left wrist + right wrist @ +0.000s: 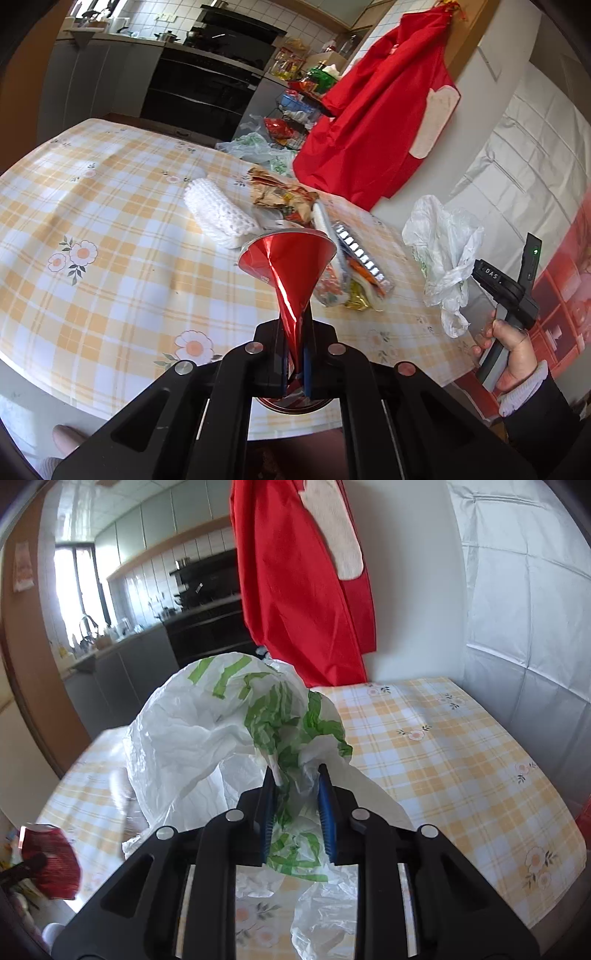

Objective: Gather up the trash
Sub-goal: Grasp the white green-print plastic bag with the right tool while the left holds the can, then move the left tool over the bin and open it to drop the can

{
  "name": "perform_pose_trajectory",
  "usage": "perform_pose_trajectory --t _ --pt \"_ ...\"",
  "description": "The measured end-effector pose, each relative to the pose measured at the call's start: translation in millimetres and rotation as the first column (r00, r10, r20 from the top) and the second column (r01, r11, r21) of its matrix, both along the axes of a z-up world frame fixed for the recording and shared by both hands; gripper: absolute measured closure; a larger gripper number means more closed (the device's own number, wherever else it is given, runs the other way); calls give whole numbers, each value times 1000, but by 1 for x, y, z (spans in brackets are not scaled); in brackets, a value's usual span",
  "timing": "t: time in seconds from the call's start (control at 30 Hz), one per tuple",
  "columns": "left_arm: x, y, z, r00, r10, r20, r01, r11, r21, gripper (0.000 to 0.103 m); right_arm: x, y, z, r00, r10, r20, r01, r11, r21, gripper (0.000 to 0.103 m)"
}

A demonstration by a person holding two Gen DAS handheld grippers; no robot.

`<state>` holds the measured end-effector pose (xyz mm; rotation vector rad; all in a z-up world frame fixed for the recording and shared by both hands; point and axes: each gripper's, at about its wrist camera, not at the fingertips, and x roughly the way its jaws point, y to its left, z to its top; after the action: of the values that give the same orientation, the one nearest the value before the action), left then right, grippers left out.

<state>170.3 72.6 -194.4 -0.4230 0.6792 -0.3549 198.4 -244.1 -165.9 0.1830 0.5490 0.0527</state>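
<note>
While the left claw (295,354) is clamped tight on the crushed middle of a shiny red can (286,266), holding it above the checked tabletop (110,229), the right claw (297,805) has its blue pads closed on a bunch of a white plastic bag with green print (207,731), lifted clear of the cloth. A pile of wrappers (291,199), a foil blister pack (360,254) and a white foam net sleeve (218,210) lie on the tabletop beyond the can. A red apron (380,110) hangs at the wall behind.
</note>
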Motion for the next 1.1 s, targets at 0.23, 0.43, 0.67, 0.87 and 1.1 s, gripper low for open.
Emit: perform_pose_trajectory --t 0.23,0.43,0.67,0.87,1.1 --pt "-30 -8 19 999 -37 10 37 999 3 98 -65 18 23 994 98 50 -101 993 58 79" --pt "-62 -15 21 998 -64 -15 64 998 5 98 -108 37 36 983 166 82 -174 980 96 79" --pt "-100 -28 11 992 -100 -75 102 995 12 98 -150 42 49 973 203 107 -215 969 117 79" --pt "-122 -44 -8 977 -145 -154 148 989 9 98 -179 38 61 969 203 142 -222 966 134 79" --pt "-123 -62 -18 963 -186 -194 197 979 41 97 -194 38 67 961 226 160 -246 963 114 79"
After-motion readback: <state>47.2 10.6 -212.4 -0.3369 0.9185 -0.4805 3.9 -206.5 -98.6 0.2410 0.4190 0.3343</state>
